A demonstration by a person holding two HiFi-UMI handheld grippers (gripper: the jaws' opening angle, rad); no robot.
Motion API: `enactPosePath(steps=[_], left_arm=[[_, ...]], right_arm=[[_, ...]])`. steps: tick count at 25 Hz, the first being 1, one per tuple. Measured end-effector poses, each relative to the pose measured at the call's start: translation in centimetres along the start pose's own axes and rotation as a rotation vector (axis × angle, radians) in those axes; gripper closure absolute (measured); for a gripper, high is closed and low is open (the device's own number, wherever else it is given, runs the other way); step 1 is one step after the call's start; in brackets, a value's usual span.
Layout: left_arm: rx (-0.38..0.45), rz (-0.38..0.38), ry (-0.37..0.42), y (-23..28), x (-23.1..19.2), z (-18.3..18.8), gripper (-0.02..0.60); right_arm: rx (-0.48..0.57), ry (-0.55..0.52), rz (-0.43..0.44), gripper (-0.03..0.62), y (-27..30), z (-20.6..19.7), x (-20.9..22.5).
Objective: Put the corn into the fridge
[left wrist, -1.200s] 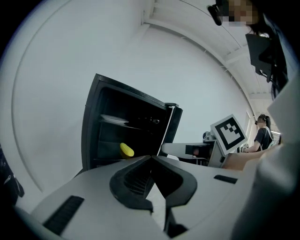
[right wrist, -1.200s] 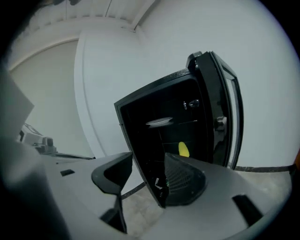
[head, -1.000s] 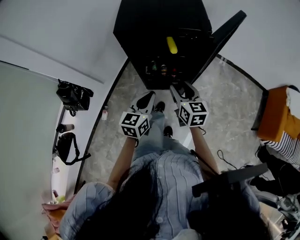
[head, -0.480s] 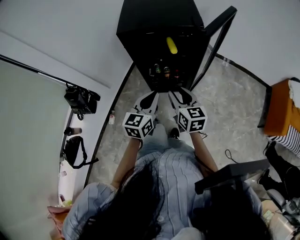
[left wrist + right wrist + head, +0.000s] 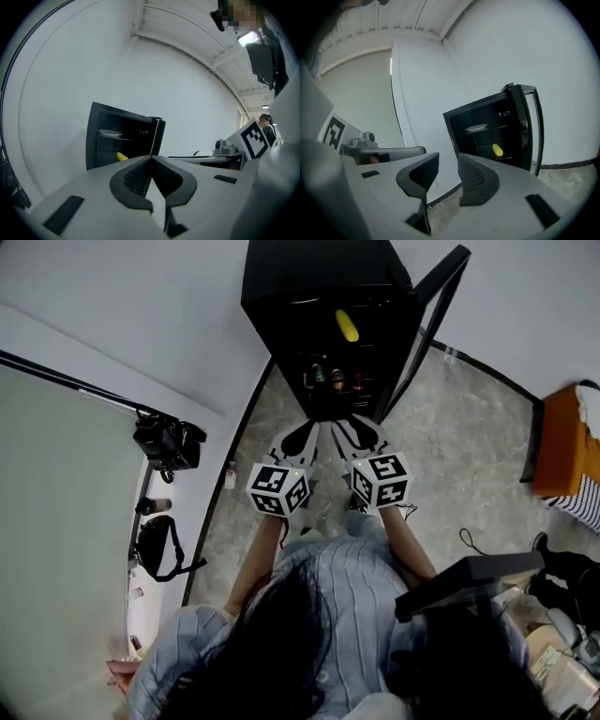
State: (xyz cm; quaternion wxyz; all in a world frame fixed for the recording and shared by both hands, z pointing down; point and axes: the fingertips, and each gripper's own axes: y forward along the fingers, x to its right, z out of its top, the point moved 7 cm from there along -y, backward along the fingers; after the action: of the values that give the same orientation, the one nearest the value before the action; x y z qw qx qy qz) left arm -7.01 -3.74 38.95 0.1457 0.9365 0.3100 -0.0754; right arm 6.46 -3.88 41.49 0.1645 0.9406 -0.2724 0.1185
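Note:
The yellow corn (image 5: 347, 324) lies on a shelf inside the black fridge (image 5: 281, 296), whose door (image 5: 429, 320) stands open to the right. It also shows in the left gripper view as corn (image 5: 122, 157) and in the right gripper view as corn (image 5: 498, 150). Both grippers hover in front of the fridge's foot, apart from it. My left gripper (image 5: 302, 435) is shut, its jaws meeting with nothing held (image 5: 151, 159). My right gripper (image 5: 361, 432) is open (image 5: 447, 164); its jaws have just been closing, and nothing is between them.
A white plate (image 5: 476, 127) rests on the shelf above the corn. Bottles (image 5: 333, 381) stand on the fridge's lower shelf. A camera on a stand (image 5: 169, 444) and a black bag (image 5: 155, 545) sit at the left wall. An orange piece of furniture (image 5: 561, 446) is at the right.
Both grippers have drawn back a little from the fridge and sit closer together. The right gripper's jaws have narrowed. The corn has stayed on its shelf.

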Motion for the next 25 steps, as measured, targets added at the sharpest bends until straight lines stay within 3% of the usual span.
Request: enactPosePath(steps=[11,25], left_arm=[[0.004,-0.011,-0.014,-9.9,-3.5,-1.5,0.572],[0.037,-0.14,-0.004,-17.8,-2.0,-3.4,0.572]], right_arm=[[0.016,0.068,-0.043,0.464,-1.3,-3.0,-9.1],[0.071,0.08,-0.124,0.479,-6.8,-6.0,-17.0]])
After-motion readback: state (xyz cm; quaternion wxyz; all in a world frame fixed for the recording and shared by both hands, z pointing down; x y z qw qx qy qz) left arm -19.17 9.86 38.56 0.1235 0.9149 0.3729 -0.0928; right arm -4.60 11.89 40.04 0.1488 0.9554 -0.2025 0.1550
